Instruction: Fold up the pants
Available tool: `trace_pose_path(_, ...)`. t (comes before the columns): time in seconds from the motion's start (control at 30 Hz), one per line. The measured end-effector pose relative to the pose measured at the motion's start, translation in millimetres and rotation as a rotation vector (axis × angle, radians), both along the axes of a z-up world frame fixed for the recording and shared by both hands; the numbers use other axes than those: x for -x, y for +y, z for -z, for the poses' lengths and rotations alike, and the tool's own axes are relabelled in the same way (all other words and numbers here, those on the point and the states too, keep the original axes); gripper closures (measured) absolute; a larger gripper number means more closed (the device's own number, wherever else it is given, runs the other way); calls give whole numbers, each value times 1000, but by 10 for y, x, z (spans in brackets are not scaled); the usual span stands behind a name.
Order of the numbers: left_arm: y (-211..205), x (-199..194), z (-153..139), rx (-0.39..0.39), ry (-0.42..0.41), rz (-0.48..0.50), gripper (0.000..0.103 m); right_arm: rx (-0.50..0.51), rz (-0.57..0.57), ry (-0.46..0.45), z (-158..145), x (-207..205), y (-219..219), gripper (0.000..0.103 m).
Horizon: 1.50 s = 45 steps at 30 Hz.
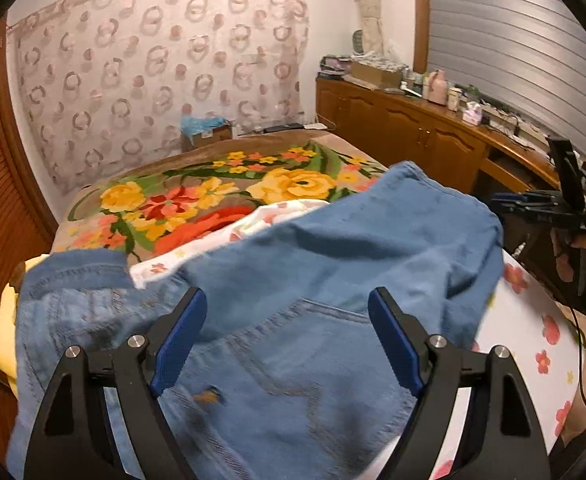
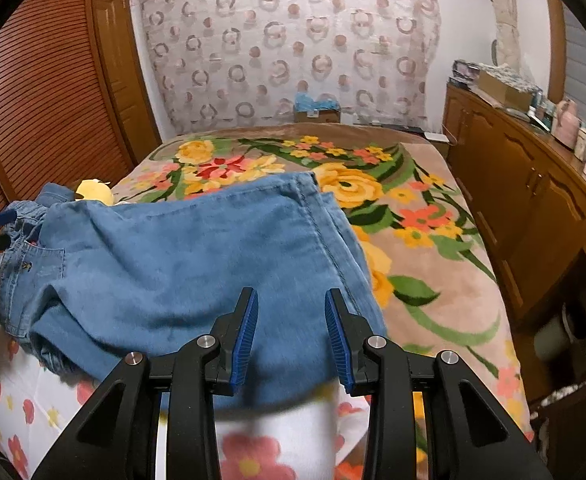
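Blue denim pants (image 1: 293,280) lie folded on a white floral sheet (image 1: 533,320) on the bed; they also show in the right wrist view (image 2: 197,256). My left gripper (image 1: 289,304) is open above the back pocket end of the pants, holding nothing. My right gripper (image 2: 291,304) is open over the near right edge of the folded legs, holding nothing. The right gripper also shows in the left wrist view (image 1: 505,204), at the far right beside the pants.
A flowered blanket (image 2: 413,208) covers the bed beyond the pants. A yellow soft toy (image 2: 93,190) lies at the left by the waistband. A wooden cabinet (image 2: 525,200) with clutter runs along the right. Slatted wooden doors (image 2: 41,100) stand on the left.
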<state>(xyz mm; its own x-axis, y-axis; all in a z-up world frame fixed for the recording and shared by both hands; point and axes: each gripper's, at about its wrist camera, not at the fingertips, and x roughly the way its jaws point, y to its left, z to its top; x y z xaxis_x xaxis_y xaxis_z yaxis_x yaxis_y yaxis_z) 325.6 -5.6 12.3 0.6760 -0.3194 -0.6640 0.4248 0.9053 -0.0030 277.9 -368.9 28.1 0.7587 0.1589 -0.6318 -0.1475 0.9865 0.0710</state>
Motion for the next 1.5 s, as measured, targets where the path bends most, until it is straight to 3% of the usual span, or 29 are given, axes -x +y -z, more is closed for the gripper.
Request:
trace_pose_path(0.13, -186, 171, 120, -7, 22, 28, 20, 2, 30, 18, 47, 90, -67, 60)
trace_pose_path(0.4, -513, 454, 276, -22, 49, 56, 20, -58, 59, 77, 174, 26, -158, 58)
trace_pose_path(0.6, -760, 660, 273, 25, 59, 94, 21, -116, 56, 99, 170, -76, -226, 58)
trace_pose_path(0.67, -855, 692, 293, 34, 62, 104, 33, -121, 52, 99, 170, -104, -247, 61)
trace_pose_path(0.73, -967, 716, 348, 18, 71, 119, 47, -120, 42, 93, 182, -97, -260, 85)
trace_pose_path(0.8, -1083, 707, 406, 1, 83, 137, 56, -114, 27, 78, 172, -74, -258, 99)
trace_pose_path(1.0, -1349, 637, 600, -83, 107, 142, 60, -90, 38, -14, 23, 16, -336, 102)
trace_pose_path(1.13, -1386, 651, 611, -149, 68, 120, 90, -85, 41, -21, 15, 18, -378, 102)
trace_pose_path(1.2, -1368, 690, 568, -161, 57, 129, 93, -73, 41, -21, 34, 43, -340, 102)
trace_pose_path(1.4, -1117, 930, 101, -92, -37, 110, 96, -42, 52, -43, -72, 98, -293, 102)
trace_pose_path(1.5, -1064, 1071, -95, -93, -78, 115, 97, -50, 51, -72, -187, 195, -307, 102)
